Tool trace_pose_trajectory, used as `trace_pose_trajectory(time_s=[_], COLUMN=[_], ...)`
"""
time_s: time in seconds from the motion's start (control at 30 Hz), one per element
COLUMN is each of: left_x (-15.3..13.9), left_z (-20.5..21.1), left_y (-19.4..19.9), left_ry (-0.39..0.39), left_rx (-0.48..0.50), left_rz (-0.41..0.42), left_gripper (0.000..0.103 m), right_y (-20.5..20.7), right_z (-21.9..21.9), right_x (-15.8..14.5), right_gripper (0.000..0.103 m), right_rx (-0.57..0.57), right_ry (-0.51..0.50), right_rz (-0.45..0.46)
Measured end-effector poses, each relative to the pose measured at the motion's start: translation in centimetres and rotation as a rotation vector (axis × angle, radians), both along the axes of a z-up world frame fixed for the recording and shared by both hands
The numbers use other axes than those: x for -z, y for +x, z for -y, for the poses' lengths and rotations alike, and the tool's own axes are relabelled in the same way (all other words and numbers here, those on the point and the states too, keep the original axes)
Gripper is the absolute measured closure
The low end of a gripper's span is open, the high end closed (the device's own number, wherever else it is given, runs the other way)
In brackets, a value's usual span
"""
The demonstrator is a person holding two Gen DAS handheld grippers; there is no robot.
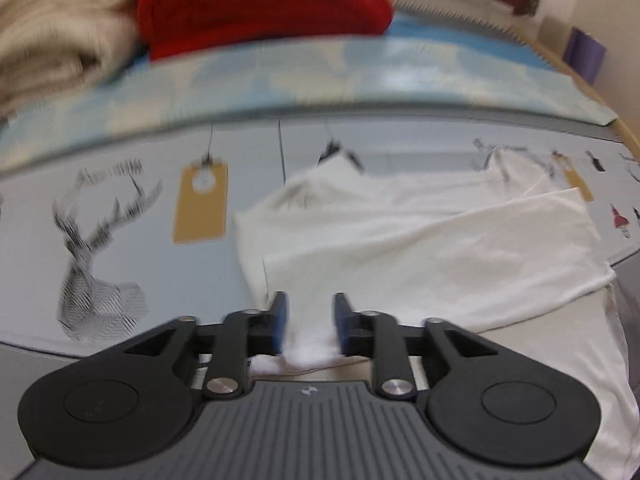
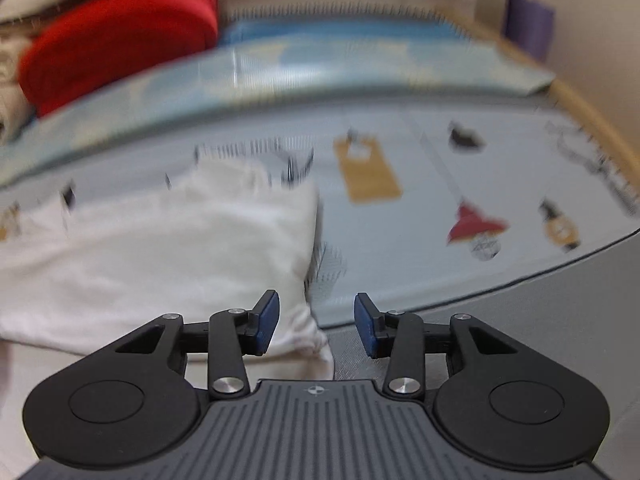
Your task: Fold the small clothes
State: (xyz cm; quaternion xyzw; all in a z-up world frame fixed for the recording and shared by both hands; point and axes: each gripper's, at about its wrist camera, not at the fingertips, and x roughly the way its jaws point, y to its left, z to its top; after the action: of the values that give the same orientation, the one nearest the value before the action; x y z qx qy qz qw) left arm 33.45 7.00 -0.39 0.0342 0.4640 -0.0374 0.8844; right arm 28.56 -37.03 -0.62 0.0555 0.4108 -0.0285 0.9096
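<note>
A small white garment (image 1: pixel 420 248) lies partly folded on a pale grey printed sheet (image 1: pixel 132 240), with one layer turned over on top. My left gripper (image 1: pixel 309 322) sits at the garment's near edge with white cloth bunched between its blue pads (image 1: pixel 280 320), jaws still somewhat apart. In the right wrist view the same white garment (image 2: pixel 160 252) lies to the left. My right gripper (image 2: pixel 316 322) is open at the garment's right near corner, with only its left pad (image 2: pixel 267 320) over cloth. Both views are blurred.
A red folded cloth (image 1: pixel 260 4) and beige blankets (image 1: pixel 52 40) are piled at the back left, on a blue patterned blanket (image 1: pixel 320 76). The sheet shows a deer print (image 1: pixel 96 248) and tan tag prints (image 2: pixel 368 168). A purple object (image 2: pixel 528 24) stands by the back wall.
</note>
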Motion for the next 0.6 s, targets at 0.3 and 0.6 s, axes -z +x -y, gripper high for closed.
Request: trace_pose_trajectory(time_s=[0.3,0.6], left_x=[-3.0,1.9], left_z=[0.2,-3.9], left_y=[-11.8,-22.8], left_ry=[-0.078,-0.215], left_rx=[0.046,-0.025], left_rz=[0.045,-0.066], left_gripper=[0.052,0.101], right_y=[-13.4,-24.2], right_z=[-0.6,0.6], right_x=[-5.9,-1.5], right_gripper=[0.058,0.072], right_rx=[-0.02,-0.02], right_ry=[0.083,0.096], right_rz=[0.173,0.116])
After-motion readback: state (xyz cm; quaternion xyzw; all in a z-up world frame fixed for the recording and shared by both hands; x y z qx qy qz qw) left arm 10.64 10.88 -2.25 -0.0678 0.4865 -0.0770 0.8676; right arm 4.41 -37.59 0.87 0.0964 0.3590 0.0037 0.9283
